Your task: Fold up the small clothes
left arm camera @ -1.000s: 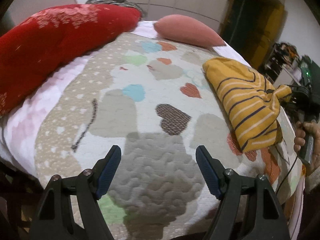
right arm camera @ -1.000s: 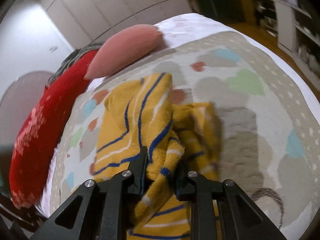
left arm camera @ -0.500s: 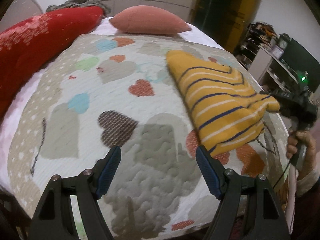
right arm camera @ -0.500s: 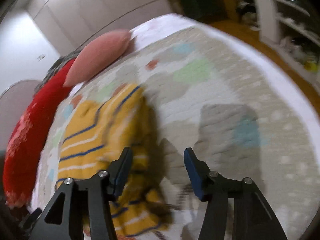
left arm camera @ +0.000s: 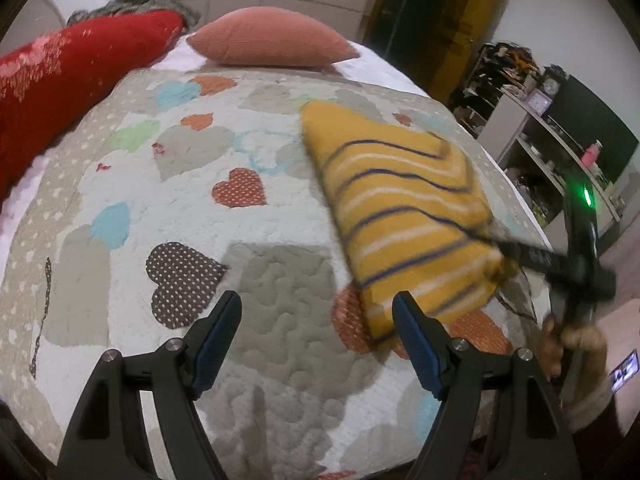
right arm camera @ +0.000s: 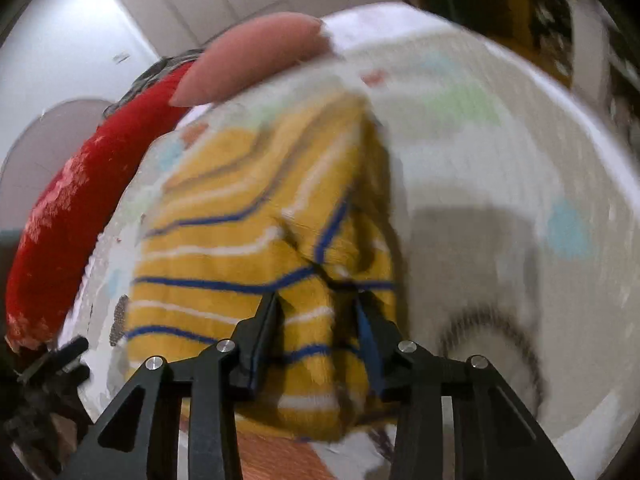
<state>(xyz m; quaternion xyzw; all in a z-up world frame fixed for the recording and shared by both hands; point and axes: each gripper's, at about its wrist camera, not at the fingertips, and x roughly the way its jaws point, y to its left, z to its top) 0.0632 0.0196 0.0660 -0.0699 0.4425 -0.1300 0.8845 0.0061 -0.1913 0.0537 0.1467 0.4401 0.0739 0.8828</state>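
Note:
A yellow knit sweater (left arm camera: 400,208) with blue and white stripes lies folded on the heart-patterned quilt (left arm camera: 192,208), toward the bed's right side. My left gripper (left arm camera: 316,320) hovers open over the quilt with nothing in it, its right finger just short of the sweater's near corner. In the right wrist view my right gripper (right arm camera: 318,300) straddles a bulge at the near edge of the sweater (right arm camera: 240,240). Its jaws are closing with the fabric between them, and a dark gap still shows beside the right pad. From the left wrist view the right gripper (left arm camera: 516,252) is a blur at the sweater's right edge.
A long red bolster (left arm camera: 72,80) lies along the bed's left side and a pink cushion (left arm camera: 272,38) at its head. Cluttered shelves (left arm camera: 532,120) stand beyond the right edge. A person's hand (left arm camera: 576,344) grips the right tool's handle off the bed's right corner.
The right gripper let go of the raised fold, opened, then dropped back over the sweater's near edge and narrowed. The left gripper slid right toward the sweater, still open.

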